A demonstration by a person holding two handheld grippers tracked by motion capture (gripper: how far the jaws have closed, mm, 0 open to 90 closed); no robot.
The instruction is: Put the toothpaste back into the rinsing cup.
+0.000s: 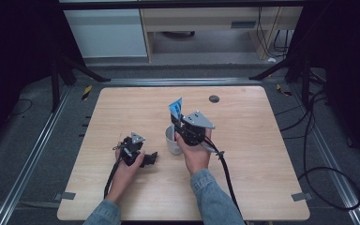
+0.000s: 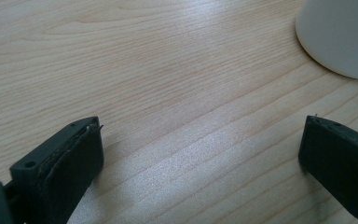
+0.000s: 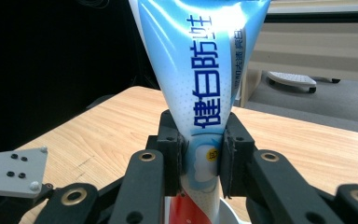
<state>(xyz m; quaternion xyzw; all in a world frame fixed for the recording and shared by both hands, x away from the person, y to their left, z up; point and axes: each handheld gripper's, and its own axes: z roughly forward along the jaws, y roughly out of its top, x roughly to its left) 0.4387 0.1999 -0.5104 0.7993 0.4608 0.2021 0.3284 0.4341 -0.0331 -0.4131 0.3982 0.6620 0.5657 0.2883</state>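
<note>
Right gripper (image 3: 200, 154) fingers clamp toothpaste tube (image 3: 205, 79), upright above white cup (image 1: 173, 139). Left gripper (image 2: 200, 154) fingers wide, empty, on tabletop (image 2: 168, 70). Step: tube into cup. Next: lower, release.

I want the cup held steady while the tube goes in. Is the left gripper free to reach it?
Probably yes: the left gripper is open and empty, with bare table between it and the white cup.

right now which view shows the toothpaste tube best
The right gripper view: the toothpaste tube stands close up, lettering readable, clamped between the right gripper jaws. The high view shows it small, its flat end sticking up above the white cup. The left gripper view shows table and cup.
</note>
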